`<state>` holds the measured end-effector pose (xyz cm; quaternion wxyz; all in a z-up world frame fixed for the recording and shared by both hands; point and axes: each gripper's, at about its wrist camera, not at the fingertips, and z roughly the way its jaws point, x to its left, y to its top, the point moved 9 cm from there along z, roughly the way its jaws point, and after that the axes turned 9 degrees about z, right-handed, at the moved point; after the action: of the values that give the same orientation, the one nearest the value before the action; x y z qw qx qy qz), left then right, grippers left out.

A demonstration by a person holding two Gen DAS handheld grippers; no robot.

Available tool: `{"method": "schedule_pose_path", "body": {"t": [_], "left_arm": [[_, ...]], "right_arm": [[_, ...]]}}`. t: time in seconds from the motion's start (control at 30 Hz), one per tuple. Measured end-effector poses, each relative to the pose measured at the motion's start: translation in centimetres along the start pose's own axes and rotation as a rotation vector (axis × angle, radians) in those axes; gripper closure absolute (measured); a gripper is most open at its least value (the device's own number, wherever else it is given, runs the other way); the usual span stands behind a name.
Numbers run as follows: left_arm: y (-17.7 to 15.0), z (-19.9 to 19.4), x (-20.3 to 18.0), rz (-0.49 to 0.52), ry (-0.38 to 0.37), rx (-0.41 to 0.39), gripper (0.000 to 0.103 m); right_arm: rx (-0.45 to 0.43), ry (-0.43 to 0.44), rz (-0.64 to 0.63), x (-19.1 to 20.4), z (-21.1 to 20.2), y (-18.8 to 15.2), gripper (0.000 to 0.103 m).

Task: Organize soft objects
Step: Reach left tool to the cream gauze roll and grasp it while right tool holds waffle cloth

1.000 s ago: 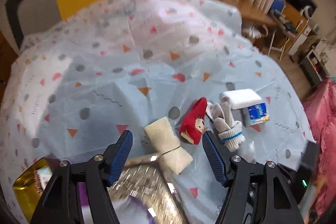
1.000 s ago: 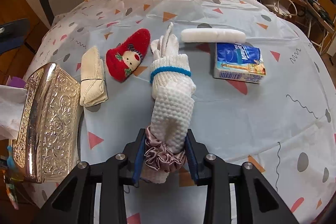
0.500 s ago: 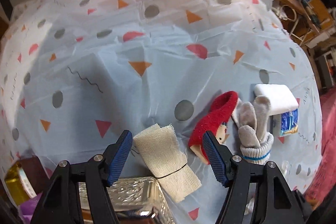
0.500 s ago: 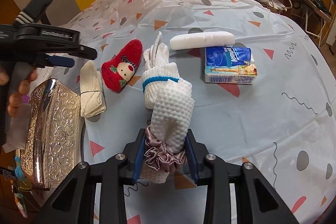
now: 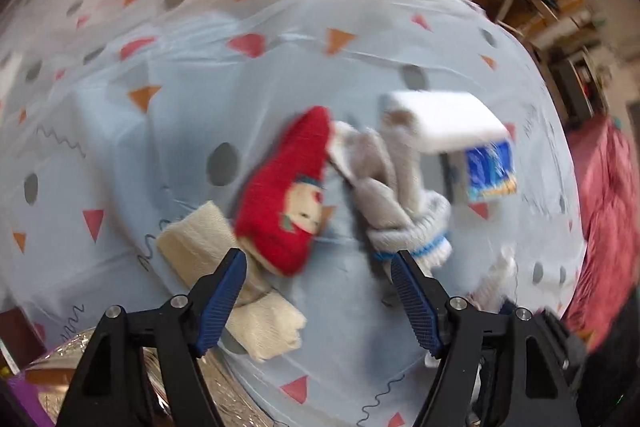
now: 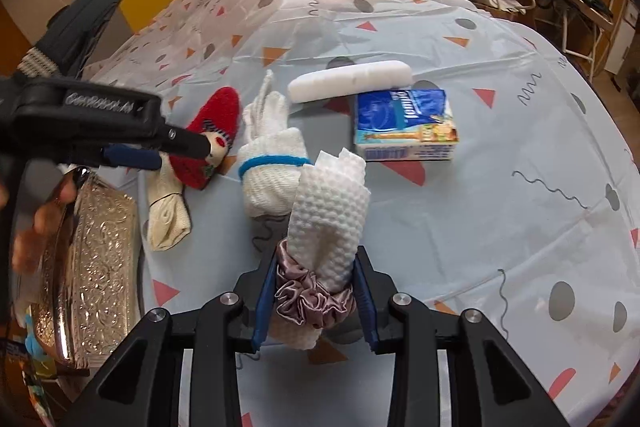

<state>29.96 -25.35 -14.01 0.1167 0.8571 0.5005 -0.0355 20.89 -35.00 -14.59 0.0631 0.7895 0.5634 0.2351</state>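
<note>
My left gripper (image 5: 318, 291) hangs over the row of soft things with its jaws opening and nothing pressed between them. The red sock (image 5: 284, 199) lies just beyond its fingertips, a beige folded cloth (image 5: 224, 279) under the left finger, a bundle of white gloves with a blue band (image 5: 400, 211) by the right one. In the right wrist view the left gripper (image 6: 172, 151) hovers over the red sock (image 6: 212, 131). My right gripper (image 6: 316, 291) is shut on a white waffle cloth roll (image 6: 332, 211) ringed by a pink scrunchie (image 6: 308, 299), just above the tablecloth.
A white sponge (image 6: 348, 81) and a blue tissue pack (image 6: 404, 125) lie behind the gloves (image 6: 272, 167). A silver embossed box (image 6: 96, 255) stands at the left edge, beside the beige cloth (image 6: 168, 215). A hand (image 6: 40, 223) holds the left gripper. Chairs and shelves stand beyond the table.
The left gripper has sunk and tipped downward toward the red sock, and its jaws stand a little wider. The right gripper keeps its grip on the cloth roll, almost still.
</note>
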Motion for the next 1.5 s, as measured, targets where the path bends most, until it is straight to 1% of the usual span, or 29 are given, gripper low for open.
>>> {"method": "schedule_pose_path", "body": {"t": [0.13, 0.17, 0.2, 0.27, 0.37, 0.43, 0.5, 0.57, 0.67, 0.7, 0.8, 0.87, 0.9, 0.93, 1.0, 1.07, 1.13, 1.17, 1.2, 1.23, 1.27, 1.3, 1.33, 1.37, 1.4, 1.43, 1.5], "left_arm": [[-0.3, -1.8, -1.3, 0.022, 0.0, -0.027, 0.028], [-0.3, -2.1, -1.5, 0.025, 0.014, -0.026, 0.028], [-0.6, -2.0, -1.3, 0.014, 0.031, -0.011, 0.027], [-1.2, -1.3, -1.1, 0.003, 0.025, 0.026, 0.027], [-1.2, -0.8, -0.6, 0.006, 0.091, 0.024, 0.025], [-0.5, -0.7, 0.0, -0.036, 0.124, 0.007, 0.022], [0.5, -0.7, 0.7, -0.057, 0.132, -0.011, 0.021], [1.5, -0.9, 2.3, -0.096, 0.151, -0.024, 0.02], [2.3, -0.9, 4.9, -0.159, 0.165, -0.021, 0.019], [2.5, -0.7, 5.5, -0.173, 0.16, -0.017, 0.017], [2.8, -0.1, 7.3, -0.232, 0.136, 0.006, 0.017], [2.7, 0.8, 7.2, -0.251, 0.086, 0.022, 0.017], [2.7, 1.1, 7.2, -0.248, 0.08, 0.034, 0.017], [2.6, 1.5, 7.0, -0.238, 0.069, 0.053, 0.017], [2.3, 2.2, 5.8, -0.201, 0.023, 0.08, 0.017], [1.9, 2.7, 4.5, -0.157, 0.008, 0.102, 0.017], [1.3, 3.2, 2.4, -0.129, -0.06, 0.119, 0.018], [1.1, 3.1, 1.6, -0.093, -0.044, 0.108, 0.017], [0.7, 3.1, 0.8, -0.071, -0.049, 0.115, 0.017], [-0.3, 3.4, -0.7, -0.052, -0.094, 0.141, 0.017], [-0.9, 3.5, -1.6, -0.027, -0.099, 0.149, 0.017], [-1.2, 3.3, -2.2, 0.003, -0.081, 0.14, 0.017], [-1.8, 3.1, -3.1, 0.034, -0.081, 0.133, 0.017], [-2.2, 2.9, -3.8, 0.046, -0.1, 0.135, 0.017], [-2.6, 2.5, -4.1, 0.039, -0.103, 0.125, 0.018], [-2.7, 2.0, -3.8, 0.007, -0.091, 0.103, 0.018], [-3.5, 0.8, -3.6, -0.028, -0.1, 0.075, 0.018]], "right_arm": [[0.004, -0.003, -0.006, 0.0, 0.1, -0.1, 0.068], [0.003, -0.003, -0.009, 0.1, 0.0, -0.1, 0.068], [0.002, -0.002, -0.007, 0.1, 0.0, -0.1, 0.068], [-0.002, -0.002, -0.001, 0.0, -0.1, -0.1, 0.068], [0.001, -0.001, 0.009, -0.2, -0.1, -0.1, 0.068], [-0.005, 0.001, 0.006, -0.1, -0.3, -0.1, 0.068], [-0.007, 0.005, 0.007, -0.1, -0.3, -0.1, 0.068], [-0.01, 0.008, 0.013, -0.2, -0.4, 0.0, 0.068], [-0.01, 0.011, 0.018, -0.4, -0.5, 0.0, 0.068], [-0.013, 0.012, 0.017, -0.3, -0.6, 0.1, 0.068], [-0.013, 0.016, 0.017, -0.3, -0.7, 0.1, 0.068], [-0.017, 0.015, 0.015, -0.3, -0.8, 0.1, 0.068], [-0.019, 0.017, 0.017, -0.3, -0.9, 0.2, 0.068], [-0.021, 0.019, 0.02, -0.3, -1.0, 0.2, 0.068], [-0.024, 0.02, 0.028, -0.4, -1.1, 0.3, 0.068], [-0.023, 0.017, 0.038, -0.6, -1.2, 0.3, 0.068], [-0.026, 0.014, 0.05, -0.9, -1.3, 0.4, 0.068], [-0.028, 0.013, 0.054, -1.0, -1.3, 0.5, 0.068], [-0.03, 0.008, 0.06, -1.2, -1.4, 0.5, 0.068], [-0.031, 0.006, 0.065, -1.3, -1.4, 0.5, 0.068], [-0.033, 0.009, 0.07, -1.3, -1.4, 0.5, 0.068], [-0.036, 0.011, 0.073, -1.4, -1.6, 0.6, 0.068], [-0.039, 0.008, 0.074, -1.5, -1.7, 0.6, 0.068], [-0.04, 0.004, 0.077, -1.6, -1.7, 0.6, 0.068], [-0.039, 0.002, 0.082, -1.8, -1.7, 0.6, 0.068], [-0.039, 0.005, 0.088, -1.9, -1.8, 0.6, 0.068], [-0.042, 0.006, 0.099, -2.2, -1.9, 0.6, 0.068]]}}
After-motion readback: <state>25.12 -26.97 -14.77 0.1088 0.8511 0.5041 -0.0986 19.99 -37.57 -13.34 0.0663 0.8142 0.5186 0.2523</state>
